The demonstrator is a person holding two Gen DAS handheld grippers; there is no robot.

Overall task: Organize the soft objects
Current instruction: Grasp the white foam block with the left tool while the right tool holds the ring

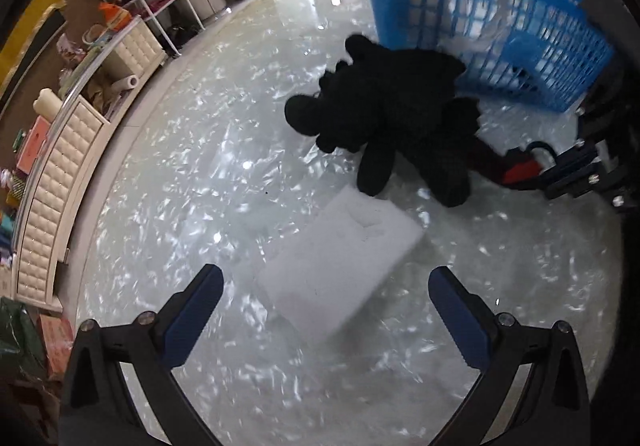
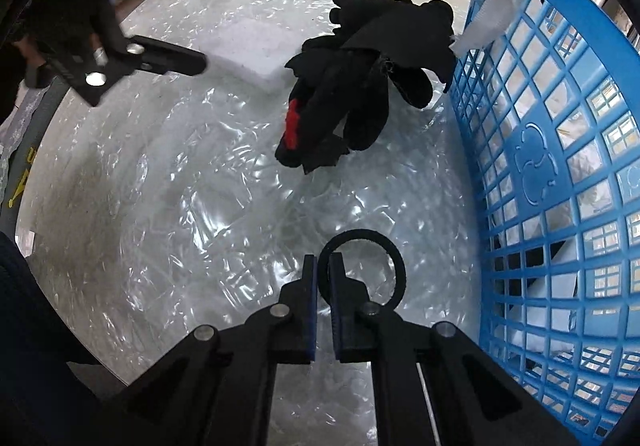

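The right tongs (image 2: pixel 323 270) are pinched shut on a thin black fabric ring (image 2: pixel 362 266) lying on the glossy pale table (image 2: pixel 160 205), just beside the blue plastic lattice basket (image 2: pixel 560 165) on their right. The left tongs (image 1: pixel 326 310) gape wide and empty, pointing down at a white rectangular foam block (image 1: pixel 340 266) straight ahead, its long axis slanting across the gap. The black plush toy (image 1: pixel 396 117) lies beyond, against the basket; open table spreads left.
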